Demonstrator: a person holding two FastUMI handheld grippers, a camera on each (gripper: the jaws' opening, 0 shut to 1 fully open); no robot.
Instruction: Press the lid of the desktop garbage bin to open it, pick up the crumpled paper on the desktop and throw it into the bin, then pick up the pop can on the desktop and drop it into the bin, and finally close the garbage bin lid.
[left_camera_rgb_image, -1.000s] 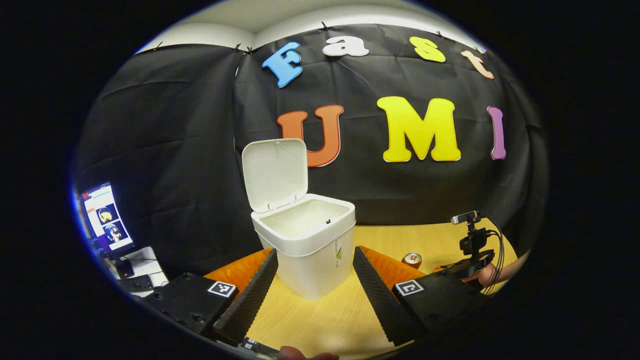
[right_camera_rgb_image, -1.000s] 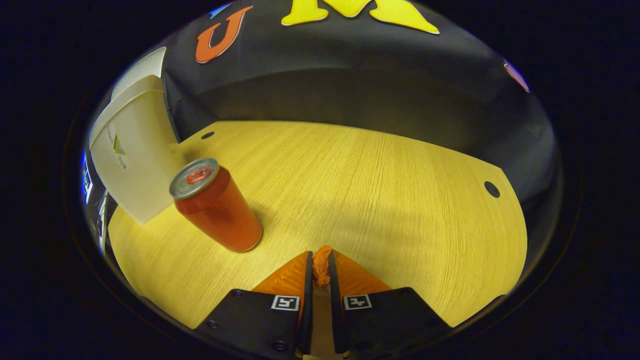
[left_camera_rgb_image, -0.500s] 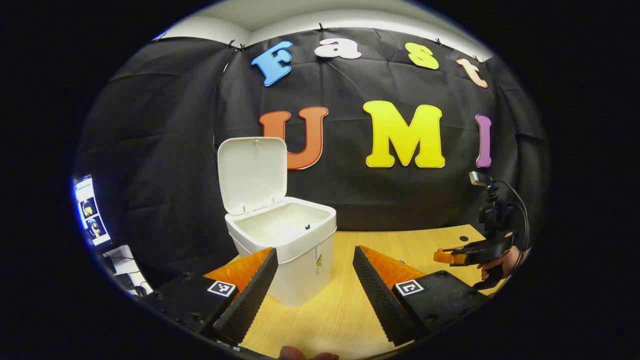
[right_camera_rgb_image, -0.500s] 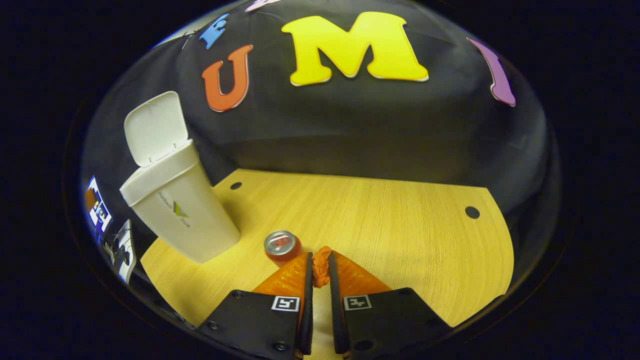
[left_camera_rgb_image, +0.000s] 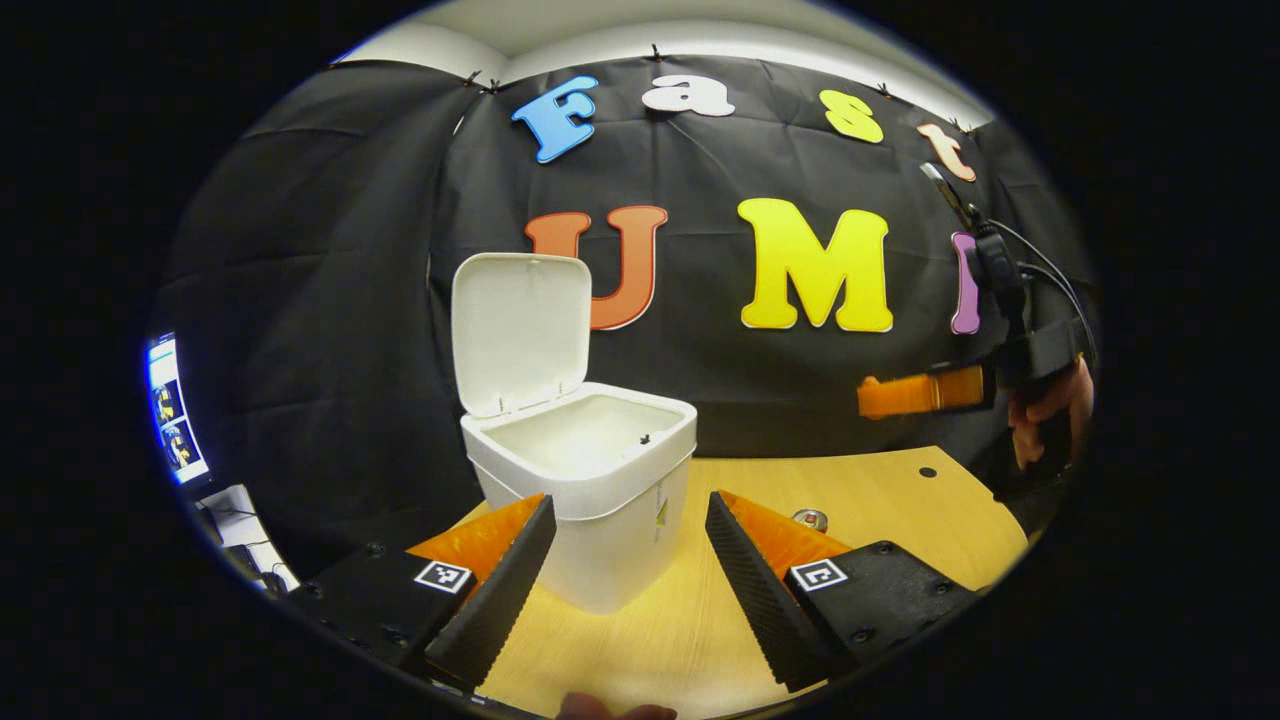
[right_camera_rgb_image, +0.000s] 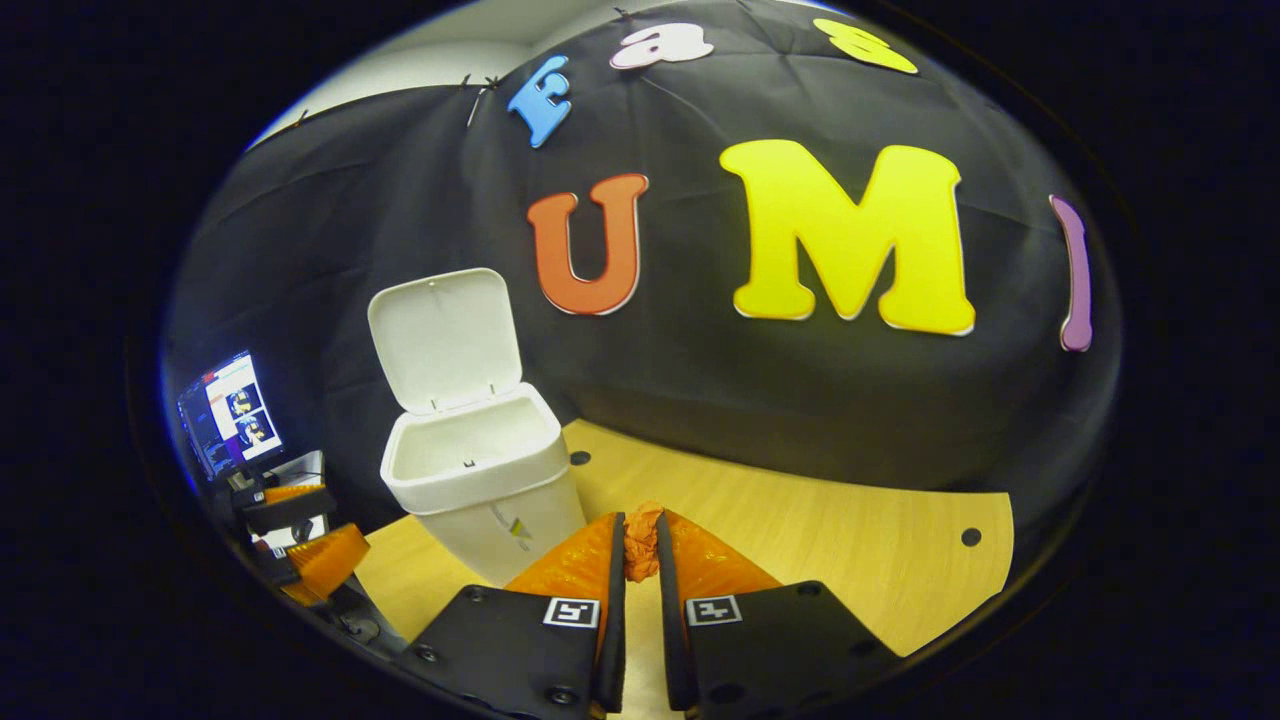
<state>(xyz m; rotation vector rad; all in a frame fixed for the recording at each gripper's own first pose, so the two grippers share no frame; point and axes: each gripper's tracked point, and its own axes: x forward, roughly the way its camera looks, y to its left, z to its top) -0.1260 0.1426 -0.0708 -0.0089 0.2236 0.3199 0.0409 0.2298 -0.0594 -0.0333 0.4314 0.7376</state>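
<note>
The white plastic garbage bin (left_camera_rgb_image: 590, 500) stands on the pale wood-grain counter (left_camera_rgb_image: 880, 490), near its left edge and close to the black cloth wall. Its squarish, round-cornered lid (left_camera_rgb_image: 520, 330) is tipped upright behind the mouth, leaving the smooth inside open from above. In the right gripper view the bin (right_camera_rgb_image: 480, 480) sits left of centre, with a broad bare stretch of counter (right_camera_rgb_image: 850, 550) running right to a curved edge with 2 small round holes.

The right tool (right_camera_rgb_image: 640, 545) is closed narrow on a small crumpled paper (right_camera_rgb_image: 640, 528) pinched at its tips. In the left gripper view that tool (left_camera_rgb_image: 915, 395) is raised well above the counter, right of the bin, held by a hand (left_camera_rgb_image: 1045, 415).

The left tool (left_camera_rgb_image: 630, 560) gapes wide and holds nothing, its ribbed fingers (left_camera_rgb_image: 500, 600) flanking the bin's base.

The pop can (left_camera_rgb_image: 810, 519) stands upright on the counter right of the bin, only its round metal top visible.
</note>
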